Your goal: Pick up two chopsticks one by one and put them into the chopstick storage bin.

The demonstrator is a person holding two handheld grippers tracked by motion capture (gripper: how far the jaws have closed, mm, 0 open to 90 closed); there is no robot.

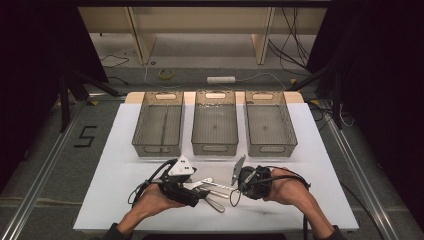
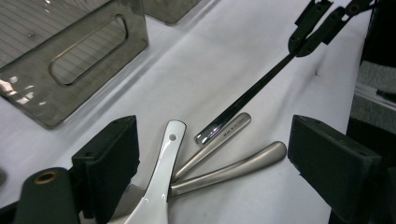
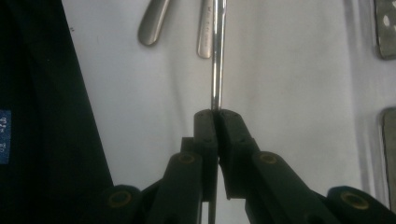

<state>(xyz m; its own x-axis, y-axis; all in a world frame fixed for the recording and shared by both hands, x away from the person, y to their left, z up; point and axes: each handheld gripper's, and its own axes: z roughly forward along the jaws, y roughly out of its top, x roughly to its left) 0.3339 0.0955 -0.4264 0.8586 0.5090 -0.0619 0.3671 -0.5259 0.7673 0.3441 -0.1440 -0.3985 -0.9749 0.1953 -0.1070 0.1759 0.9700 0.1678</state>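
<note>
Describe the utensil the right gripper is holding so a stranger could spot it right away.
On the white table, in front of the three grey bins, cutlery lies between the hands. The right gripper pinches a thin shiny utensil handle; unlike the matte handles and white spoon, it is lifted, mirror-bright and narrow.

One camera overhead, one on each of my grippers.
High view faces forward and down over the table (image 1: pixel 125 150); both gripper views sit close, sharing the cutlery (image 2: pixel 224 172).
</note>
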